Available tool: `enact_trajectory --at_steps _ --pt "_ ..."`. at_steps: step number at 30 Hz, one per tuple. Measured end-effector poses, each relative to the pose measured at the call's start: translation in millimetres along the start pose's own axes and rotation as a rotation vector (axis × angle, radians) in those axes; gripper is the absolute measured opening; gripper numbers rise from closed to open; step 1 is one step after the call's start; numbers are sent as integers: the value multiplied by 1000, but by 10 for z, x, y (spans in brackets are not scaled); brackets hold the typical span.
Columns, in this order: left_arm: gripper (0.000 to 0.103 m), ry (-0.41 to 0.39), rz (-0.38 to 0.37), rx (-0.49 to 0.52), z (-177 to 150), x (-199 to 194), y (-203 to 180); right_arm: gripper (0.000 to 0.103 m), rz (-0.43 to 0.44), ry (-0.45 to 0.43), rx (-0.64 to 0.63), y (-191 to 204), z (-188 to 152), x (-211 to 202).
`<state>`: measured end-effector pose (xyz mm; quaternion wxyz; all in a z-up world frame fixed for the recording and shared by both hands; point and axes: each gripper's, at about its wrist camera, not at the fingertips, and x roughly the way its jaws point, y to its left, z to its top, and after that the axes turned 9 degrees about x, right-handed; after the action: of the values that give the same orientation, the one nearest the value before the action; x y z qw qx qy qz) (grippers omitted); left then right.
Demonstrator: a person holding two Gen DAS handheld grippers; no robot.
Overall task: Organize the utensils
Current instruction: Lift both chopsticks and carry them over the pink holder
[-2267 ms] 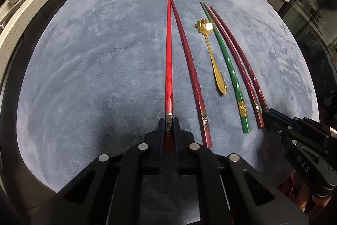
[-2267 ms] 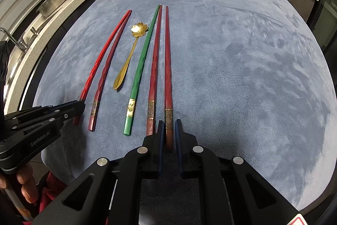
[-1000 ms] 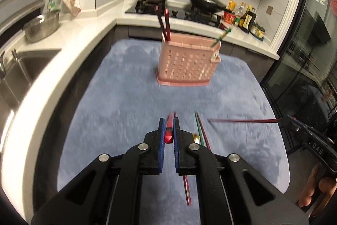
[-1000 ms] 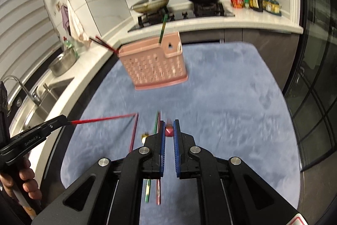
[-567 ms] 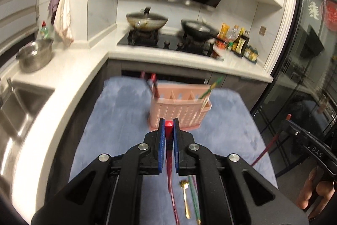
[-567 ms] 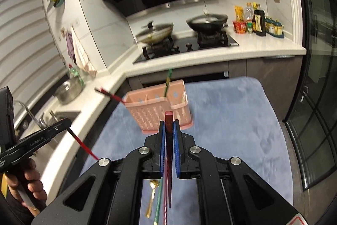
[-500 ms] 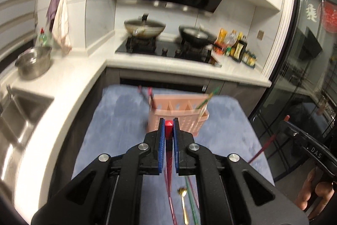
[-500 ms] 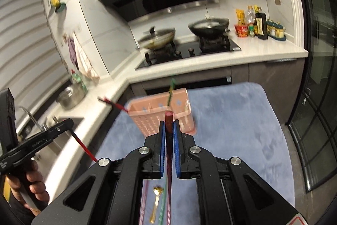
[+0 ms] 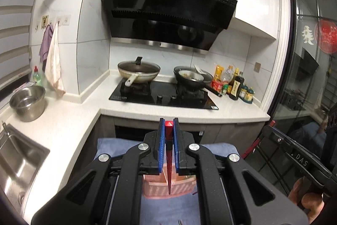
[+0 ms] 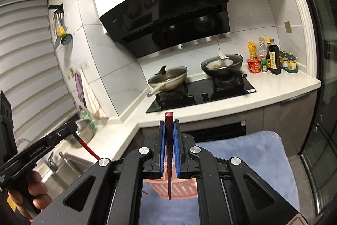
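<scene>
My left gripper (image 9: pixel 168 122) is shut on a bright red chopstick (image 9: pixel 169 163) that hangs tip down over the pink perforated utensil basket (image 9: pixel 166 189). My right gripper (image 10: pixel 169 123) is shut on a dark red chopstick (image 10: pixel 169 161), also tip down above the pink basket (image 10: pixel 179 189). Each gripper shows in the other's view: the right one at the right edge (image 9: pixel 271 130), the left one at the left edge (image 10: pixel 70 125) with its red chopstick (image 10: pixel 87 148). The utensils lying on the blue mat are mostly hidden.
The basket stands on a blue mat (image 10: pixel 242 153). Behind is a white counter (image 9: pixel 147 111) with a black hob, two pans (image 9: pixel 138 72), bottles (image 9: pixel 236 86), a steel pot (image 9: pixel 27 102) and a sink (image 9: pixel 14 161) at left. A glass door (image 9: pixel 311 77) is at right.
Both grippers have risen and tilted further up with their chopsticks; the basket has dropped low between the fingers in both views, and the chopsticks now point down at it.
</scene>
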<state>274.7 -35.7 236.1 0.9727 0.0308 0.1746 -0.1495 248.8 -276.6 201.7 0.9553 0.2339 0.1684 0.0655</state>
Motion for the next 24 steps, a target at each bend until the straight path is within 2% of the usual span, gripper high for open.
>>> enact_trajectory --at_steps 7,15,24 --pt "7 -13 32 0 112 380 90 8 -30 15 -18 51 96 559" --pt "7 77 43 -14 -144 768 177 8 -84 112 -19 -124 -118 1051" --pt "7 164 45 -26 -422 1035 196 8 -104 198 -3 -267 -362 1306"
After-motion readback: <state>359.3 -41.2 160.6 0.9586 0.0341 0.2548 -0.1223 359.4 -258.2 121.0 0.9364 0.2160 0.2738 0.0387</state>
